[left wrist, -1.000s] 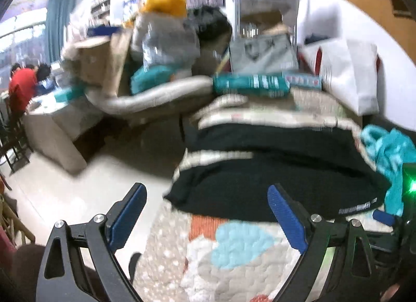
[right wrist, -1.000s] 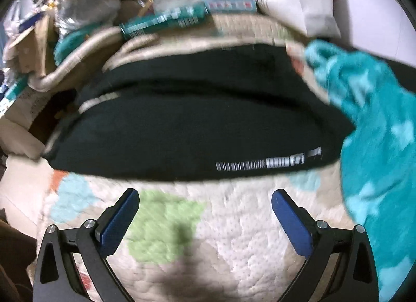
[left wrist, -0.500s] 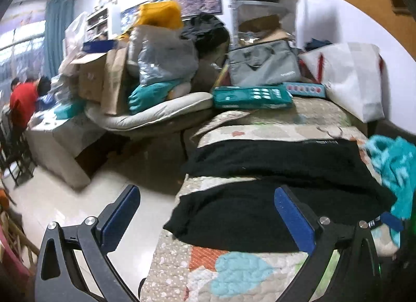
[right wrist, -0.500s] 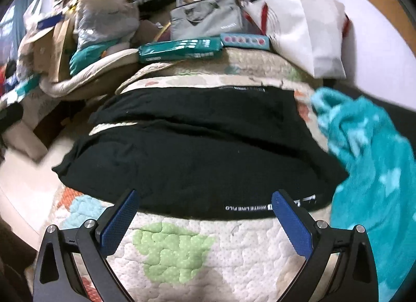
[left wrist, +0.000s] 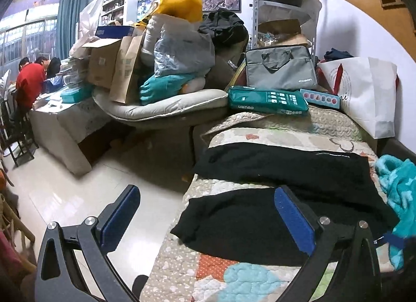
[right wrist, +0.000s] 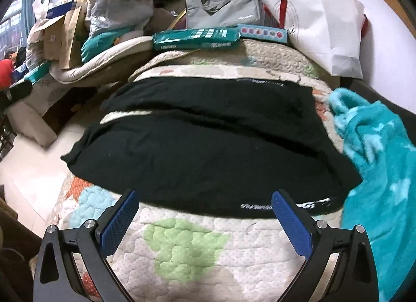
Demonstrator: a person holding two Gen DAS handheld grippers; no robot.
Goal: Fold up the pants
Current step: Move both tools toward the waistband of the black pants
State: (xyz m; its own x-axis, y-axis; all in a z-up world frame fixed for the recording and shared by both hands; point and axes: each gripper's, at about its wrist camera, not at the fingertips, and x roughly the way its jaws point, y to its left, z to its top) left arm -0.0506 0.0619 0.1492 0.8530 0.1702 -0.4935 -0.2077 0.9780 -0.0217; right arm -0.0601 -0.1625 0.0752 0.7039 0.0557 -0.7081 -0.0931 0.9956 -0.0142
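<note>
Black pants [right wrist: 208, 146] partly under teal blanket [right wrist: 377, 172]; both grippers' jaws released, empty

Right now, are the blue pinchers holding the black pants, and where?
No. The left gripper and right gripper both stand open with nothing between their pads; the black pants lie loose on the quilt.

Surface: quilted bedspread [right wrist: 197, 247], cream, with green, blue and orange patches; seen directly beneath and ahead of the right gripper [right wrist: 205, 213].
Ahead of the tips: black pants [right wrist: 208, 146], laid flat, both legs spread across.
Right of gripper: teal fleece blanket [right wrist: 377, 172], bunched, touching the pants.
Far end: green packet [right wrist: 195, 39], small blue box [right wrist: 262, 32], white bag [right wrist: 325, 29].
</note>
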